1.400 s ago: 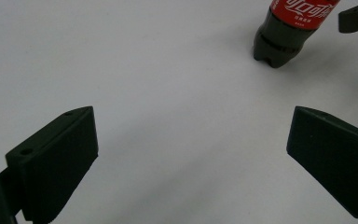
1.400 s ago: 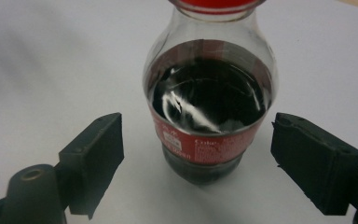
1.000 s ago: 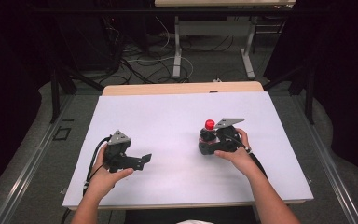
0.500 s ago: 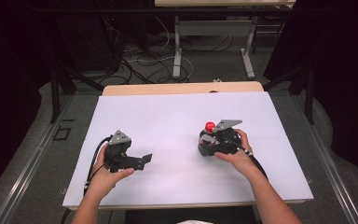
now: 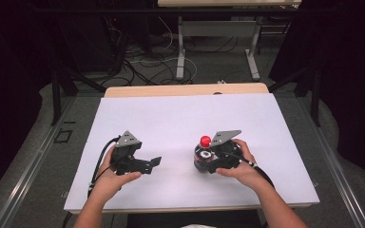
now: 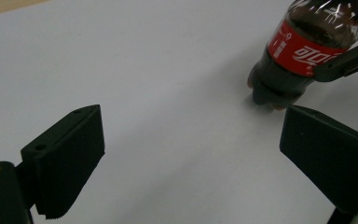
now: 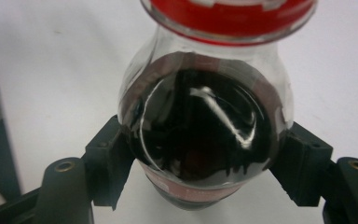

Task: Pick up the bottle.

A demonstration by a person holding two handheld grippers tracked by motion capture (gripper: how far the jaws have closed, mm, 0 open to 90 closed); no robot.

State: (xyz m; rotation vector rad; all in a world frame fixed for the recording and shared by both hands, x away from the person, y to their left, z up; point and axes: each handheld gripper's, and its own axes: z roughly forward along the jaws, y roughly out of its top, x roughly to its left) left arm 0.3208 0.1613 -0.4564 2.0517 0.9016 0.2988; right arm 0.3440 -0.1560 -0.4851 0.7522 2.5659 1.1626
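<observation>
A small cola bottle [image 5: 200,159] with a red cap [image 5: 205,140] and red label stands right of centre on the white sheet [image 5: 180,118]. My right gripper [image 5: 203,164] is shut on its body, one pad on each side [image 7: 206,163], and dark cola [image 7: 205,130] shows between the jaws. In the left gripper view the bottle [image 6: 298,51] leans slightly, its base close to the sheet. I cannot tell if it touches. My left gripper [image 5: 149,165] rests at the left, pointing toward the bottle. It is open [image 6: 196,158]; its jaws have just been closing a little, with nothing between them.
The table's wooden far edge [image 5: 185,90] shows beyond the sheet. Behind it, cables [image 5: 157,61] lie on the floor around the legs of another table [image 5: 180,47]. Bare sheet lies between the two grippers and toward the far side.
My right gripper has carried the bottle toward the person and a little left. The left hand has kept still.
</observation>
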